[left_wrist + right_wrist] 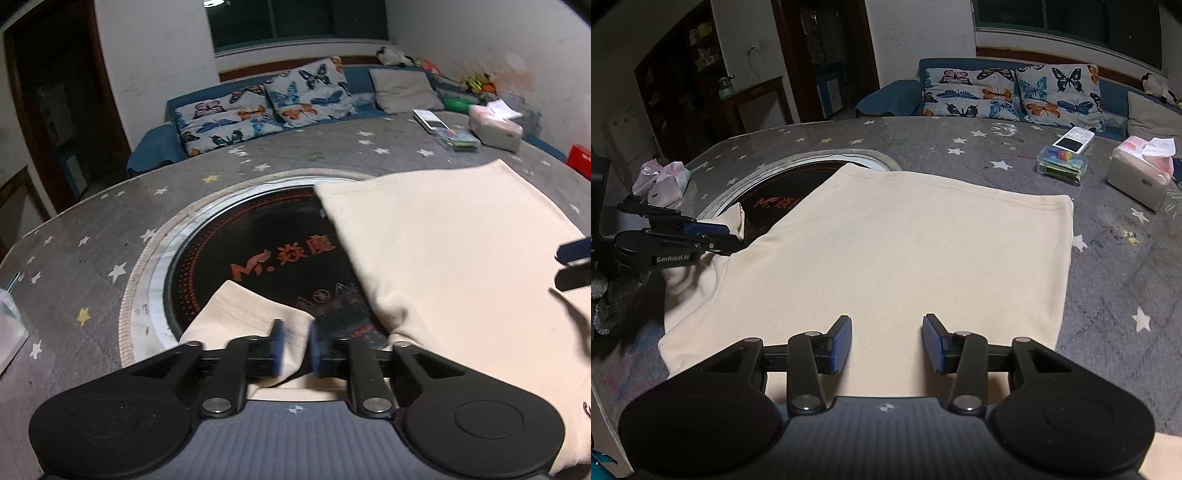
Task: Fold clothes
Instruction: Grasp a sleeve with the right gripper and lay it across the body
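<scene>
A cream shirt (886, 251) is spread on the table (1108, 258); its sleeve (251, 314) is pinched by the left gripper (295, 345). The right gripper (886, 343) is held open over it.

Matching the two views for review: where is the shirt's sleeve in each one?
Left wrist view: the sleeve lies bottom centre, pinched in the left tool.
Right wrist view: the sleeve sits at the left edge, over the round cooktop.
Shared landmark: the cooktop, with its orange logo, set into the table.
</scene>
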A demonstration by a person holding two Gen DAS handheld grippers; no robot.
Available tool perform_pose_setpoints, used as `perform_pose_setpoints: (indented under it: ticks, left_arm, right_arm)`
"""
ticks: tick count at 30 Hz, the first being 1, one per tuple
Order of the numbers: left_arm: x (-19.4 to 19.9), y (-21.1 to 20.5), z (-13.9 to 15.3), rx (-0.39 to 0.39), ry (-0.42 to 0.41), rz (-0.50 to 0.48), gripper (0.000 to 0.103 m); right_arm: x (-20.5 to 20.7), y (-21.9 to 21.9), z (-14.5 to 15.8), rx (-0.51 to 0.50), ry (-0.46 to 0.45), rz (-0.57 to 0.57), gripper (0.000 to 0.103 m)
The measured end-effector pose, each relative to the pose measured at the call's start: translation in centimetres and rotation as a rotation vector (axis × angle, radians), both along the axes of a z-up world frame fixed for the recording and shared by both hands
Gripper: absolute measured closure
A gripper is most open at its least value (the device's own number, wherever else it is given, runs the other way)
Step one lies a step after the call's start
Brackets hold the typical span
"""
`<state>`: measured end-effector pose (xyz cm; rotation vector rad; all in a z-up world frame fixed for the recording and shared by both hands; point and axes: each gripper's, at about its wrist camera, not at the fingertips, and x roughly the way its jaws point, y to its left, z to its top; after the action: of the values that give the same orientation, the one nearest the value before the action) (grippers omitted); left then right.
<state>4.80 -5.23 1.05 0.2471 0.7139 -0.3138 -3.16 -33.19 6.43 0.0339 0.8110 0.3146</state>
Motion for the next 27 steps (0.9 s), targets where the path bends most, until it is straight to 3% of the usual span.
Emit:
perform_pose_setpoints:
  ticks: [5, 11, 15, 20, 27]
  left_arm:
    - [-0.2, 3.1, 1.5, -0.113, -0.046, 0.122, 0.098]
    - [-2.3, 10.2, 4.8, -0.301, -0.138, 0.334, 0.098]
    - [-4.1, 14.5, 5.3, -0.368, -0.169, 0.442, 0.098]
    - [-4.5, 16.5, 2.9, -0.332, -0.107, 0.504, 0.098]
    - [-4.3, 16.6, 2.1, -0.331, -0.098, 0.498, 0.098]
  right_arm:
    - [-0.2, 0.0, 0.0, -0.008, -0.002, -0.011, 0.06]
    - [-0.4, 0.2, 0.4, -0.021, -0.011, -0.018, 0.06]
    - [-0.5, 0.5, 0.7, -0.027, -0.018, -0.016, 0.06]
    - [-1.0, 2.3, 1.4, -0.046, -0.019, 0.053, 0.06]
    - [-2.8, 9.5, 2.5, -0.091, -0.034, 0.341, 0.06]
